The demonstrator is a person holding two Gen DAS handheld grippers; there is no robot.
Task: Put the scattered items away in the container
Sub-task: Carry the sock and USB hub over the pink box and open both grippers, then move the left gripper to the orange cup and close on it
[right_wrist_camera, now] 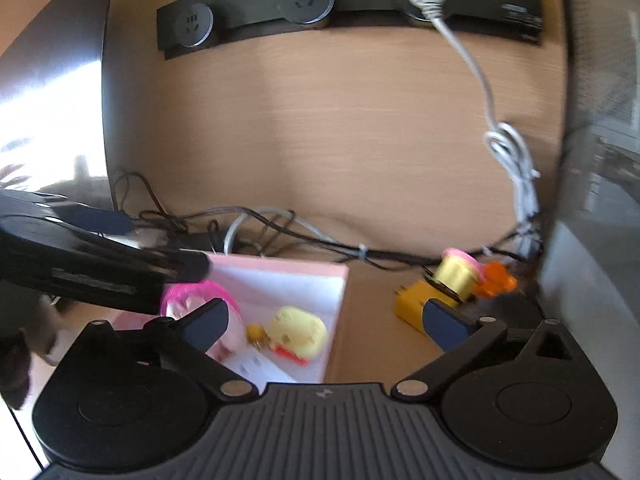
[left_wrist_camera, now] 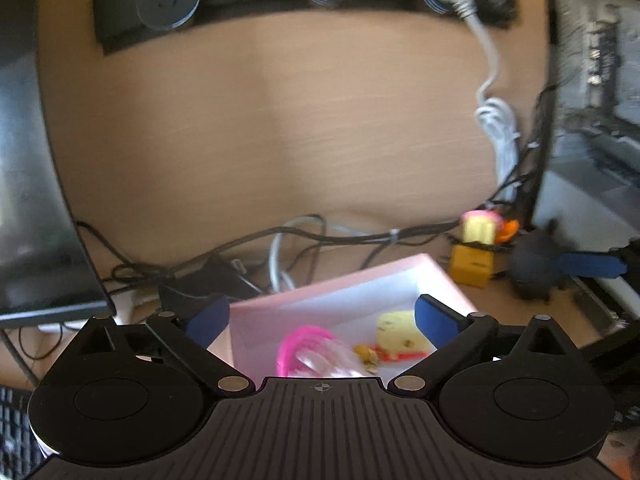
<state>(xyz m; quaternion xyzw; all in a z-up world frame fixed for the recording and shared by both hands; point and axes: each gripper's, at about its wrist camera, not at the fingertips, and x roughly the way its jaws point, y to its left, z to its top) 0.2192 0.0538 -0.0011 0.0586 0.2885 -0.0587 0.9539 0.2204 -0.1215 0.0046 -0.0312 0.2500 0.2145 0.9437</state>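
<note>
Nearest the cameras, both grippers hang with jaws spread wide and nothing between them. The left gripper [left_wrist_camera: 320,316] hovers directly over the pink box [left_wrist_camera: 404,270], its fingers straddling the box's open top. Inside lie a pink ring-shaped toy [left_wrist_camera: 298,350], a pale yellow toy [left_wrist_camera: 400,330] and some small orange bits beside it, so part of the tidying looks done.

The right gripper [right_wrist_camera: 326,320] sits just off the box's right wall [right_wrist_camera: 338,320], over bare desk [right_wrist_camera: 376,344]. Ahead and to the right of its jaws, near the desk's back right corner, the remaining pieces cluster: a yellow block [right_wrist_camera: 410,306], a yellow cylinder with a pink cap [right_wrist_camera: 458,274] resting on it, and an orange piece [right_wrist_camera: 496,278] touching the cylinder's right side. The cylinder appears tilted, its long axis leaning leftward up to the cap.

The right gripper is clearly the nearer one; reaching that cluster would take it forward and right. Behind run tangled cables [right_wrist_camera: 280,228] and the wall's socket strip [right_wrist_camera: 348,4].
</note>
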